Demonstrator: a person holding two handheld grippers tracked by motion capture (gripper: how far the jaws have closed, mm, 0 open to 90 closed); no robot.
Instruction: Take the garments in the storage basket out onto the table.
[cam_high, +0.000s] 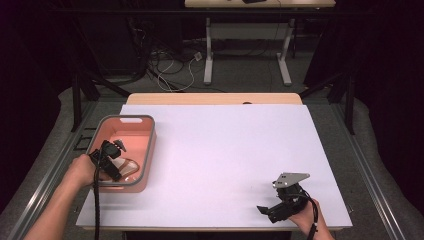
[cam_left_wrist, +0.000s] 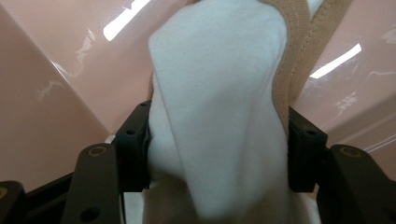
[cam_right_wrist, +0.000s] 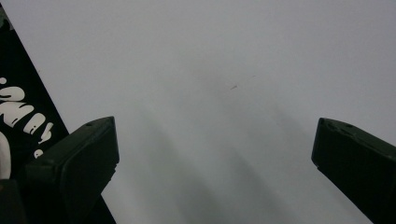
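High view: left gripper (cam_high: 119, 146) down inside pink bin (cam_high: 149, 145), over white-and-tan sock (cam_high: 125, 165). Left gripper view: jaws pinched on sock (cam_left_wrist: 219, 107), soft, light, limp; best taken mid-fold. Right gripper view: right gripper (cam_right_wrist: 215, 154) jaws apart over bare tabletop (cam_right_wrist: 210, 56).

Desk (cam_high: 235, 150) has a white top sheet over a light wood board; a wood strip shows along the far edge. Grey carpet floor (cam_high: 240, 75) beyond it. Second desk (cam_high: 247, 30) at the back, white metal legs with long feet, pale wood top at the frame edge. Loose cables (cam_high: 170, 65), black and white, tangled on the floor left of those legs. Black metal frame struts (cam_high: 77, 95) stand at both sides of the near desk, with grey rails (cam_high: 370, 170) running along the floor left and right. Sides and far back are dark, likely black curtains. Light falls evenly from above on the desk.
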